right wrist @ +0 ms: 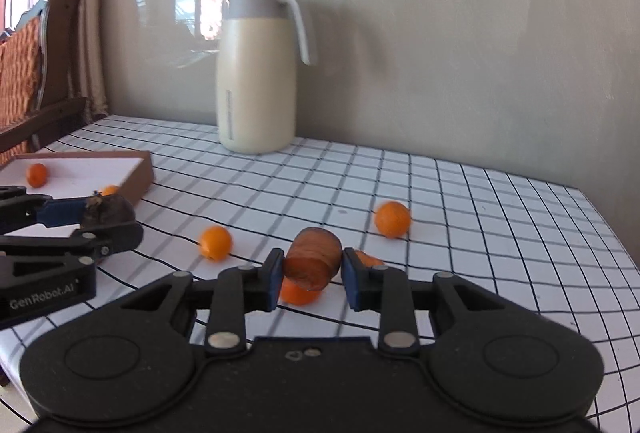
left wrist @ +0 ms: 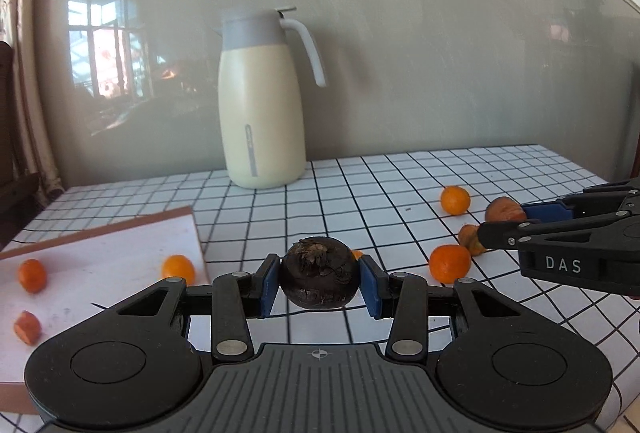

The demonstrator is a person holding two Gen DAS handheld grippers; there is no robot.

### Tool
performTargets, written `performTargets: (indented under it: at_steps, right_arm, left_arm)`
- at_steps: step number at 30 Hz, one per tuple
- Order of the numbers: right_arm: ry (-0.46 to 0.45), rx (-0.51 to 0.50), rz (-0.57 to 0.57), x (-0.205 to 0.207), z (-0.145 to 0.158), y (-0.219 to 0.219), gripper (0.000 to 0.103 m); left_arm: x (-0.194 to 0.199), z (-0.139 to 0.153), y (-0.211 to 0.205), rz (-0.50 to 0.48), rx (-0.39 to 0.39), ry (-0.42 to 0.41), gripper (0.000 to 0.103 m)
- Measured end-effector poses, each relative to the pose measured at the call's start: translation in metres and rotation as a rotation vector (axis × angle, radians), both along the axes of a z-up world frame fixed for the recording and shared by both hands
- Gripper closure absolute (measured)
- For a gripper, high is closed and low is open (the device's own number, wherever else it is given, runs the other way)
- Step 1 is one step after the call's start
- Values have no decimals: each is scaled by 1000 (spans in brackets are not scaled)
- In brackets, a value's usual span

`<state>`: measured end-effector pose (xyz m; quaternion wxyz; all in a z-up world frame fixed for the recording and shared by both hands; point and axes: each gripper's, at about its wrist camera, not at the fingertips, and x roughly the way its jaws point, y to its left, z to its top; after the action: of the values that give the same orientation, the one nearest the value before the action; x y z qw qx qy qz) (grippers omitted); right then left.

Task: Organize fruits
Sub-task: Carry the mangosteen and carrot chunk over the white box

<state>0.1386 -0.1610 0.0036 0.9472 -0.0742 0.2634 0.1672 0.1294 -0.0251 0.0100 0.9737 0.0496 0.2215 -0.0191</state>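
My left gripper [left wrist: 319, 283] is shut on a dark, round fruit [left wrist: 319, 271] and holds it above the checked tablecloth. The right wrist view shows this gripper [right wrist: 112, 222] at the left with the dark fruit [right wrist: 110, 211], near the tray's corner. My right gripper [right wrist: 313, 273] is shut on a brownish-orange cylindrical piece [right wrist: 313, 258], lifted off the table. In the left wrist view this gripper [left wrist: 506, 220] reaches in from the right with the piece [left wrist: 502, 209]. Small oranges [right wrist: 216, 242] [right wrist: 393, 219] lie loose on the cloth. One more orange [right wrist: 298, 295] sits under the held piece.
A white tray with a brown rim [left wrist: 120, 229] lies at the left and holds two oranges [left wrist: 179, 268] [left wrist: 32, 275] and an orange chunk [left wrist: 27, 327]. A cream jug [left wrist: 262, 101] stands at the back by the wall. A wooden chair [right wrist: 44, 73] stands beyond the table's left end.
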Motion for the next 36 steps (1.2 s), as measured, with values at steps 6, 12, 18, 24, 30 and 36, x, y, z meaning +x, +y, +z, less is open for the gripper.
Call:
performTargets:
  at_steps: [6, 12, 18, 24, 30, 36]
  right_arm:
    - [-30, 3, 45, -7, 11, 22, 81]
    - [-50, 16, 96, -13, 18, 51, 81]
    - [-63, 28, 164, -18, 22, 86, 81]
    - [-74, 36, 228, -23, 24, 123, 81]
    - [-73, 37, 279, -26, 22, 155, 81]
    - [-68, 43, 314, -25, 17, 185, 81]
  left_arm:
    - [-14, 12, 19, 23, 5, -29, 60]
    - [-28, 20, 53, 86, 8, -49, 60]
    - [-41, 23, 95, 165, 12, -57, 60]
    - [-50, 22, 134, 240, 14, -57, 60]
    - [-60, 20, 169, 306, 16, -59, 60]
    - [-70, 17, 205, 370, 9, -59, 60]
